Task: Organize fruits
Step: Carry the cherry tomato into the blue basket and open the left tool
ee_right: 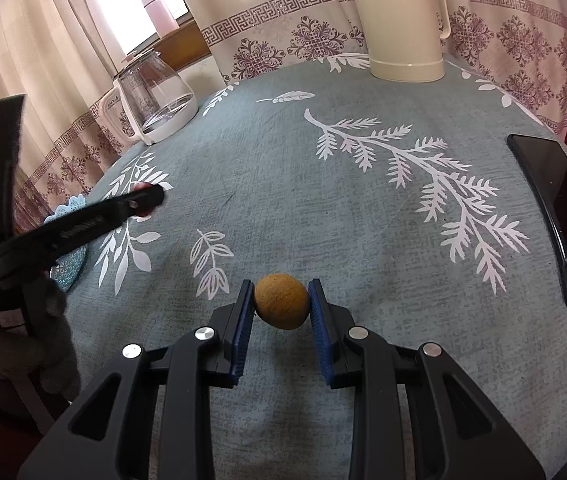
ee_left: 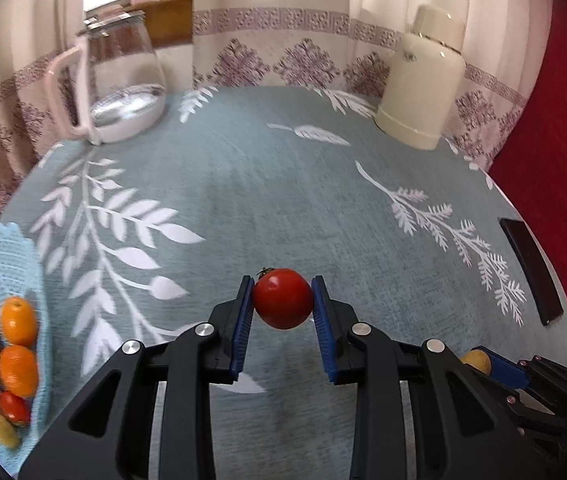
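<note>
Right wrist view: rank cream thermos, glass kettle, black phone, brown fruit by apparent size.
1. cream thermos
2. glass kettle and black phone: too close to rank.
3. brown fruit, smallest, though nearest the camera, held in the right gripper.

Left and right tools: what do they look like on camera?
Both match: the left tool and right tool have glossy black plastic linkage arms with triangular cutouts, silver round pivot pins, and blue ribbed pads on the fingers. A grey-gloved hand holds the left one.

A red tomato (ee_left: 282, 299) sits between blue-padded black fingers (ee_left: 243, 322); a tan-brown round fruit (ee_right: 281, 301) sits between another such pair. The worktop (ee_right: 283, 184) cloth is grey-blue with white leaf sprigs. At lower left, a pale blue lacy basket (ee_left: 3, 256) holds orange fruits (ee_left: 17, 320).
</note>
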A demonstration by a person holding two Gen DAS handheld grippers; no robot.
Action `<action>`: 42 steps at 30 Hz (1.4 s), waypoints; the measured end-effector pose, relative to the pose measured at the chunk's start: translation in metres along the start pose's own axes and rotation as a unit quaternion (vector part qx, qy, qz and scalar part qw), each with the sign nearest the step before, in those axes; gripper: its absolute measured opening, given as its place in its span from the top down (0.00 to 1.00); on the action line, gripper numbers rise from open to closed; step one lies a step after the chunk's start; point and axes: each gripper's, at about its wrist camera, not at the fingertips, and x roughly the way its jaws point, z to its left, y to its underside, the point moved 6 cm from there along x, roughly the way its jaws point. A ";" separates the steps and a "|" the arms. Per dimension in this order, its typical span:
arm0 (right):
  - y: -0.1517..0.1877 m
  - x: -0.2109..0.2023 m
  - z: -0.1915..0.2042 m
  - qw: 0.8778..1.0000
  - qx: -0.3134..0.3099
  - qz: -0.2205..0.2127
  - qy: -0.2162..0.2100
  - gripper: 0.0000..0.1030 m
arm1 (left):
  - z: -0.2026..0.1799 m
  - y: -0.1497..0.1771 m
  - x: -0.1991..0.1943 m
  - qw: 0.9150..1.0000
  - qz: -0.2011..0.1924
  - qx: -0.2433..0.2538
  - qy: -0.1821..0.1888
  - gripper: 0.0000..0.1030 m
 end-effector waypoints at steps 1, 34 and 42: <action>0.000 0.000 0.000 1.000 -0.001 0.000 0.001 0.73 | 0.004 -0.001 -0.005 1.000 -0.006 -0.002 -0.004 0.71; 0.010 -0.017 0.044 0.999 -0.046 -0.007 -0.009 0.73 | 0.191 0.035 -0.098 0.976 -0.058 -0.138 -0.155 0.71; 0.011 -0.018 0.053 0.998 -0.057 -0.004 -0.008 0.73 | 0.206 0.052 -0.082 0.976 -0.035 -0.159 -0.148 0.71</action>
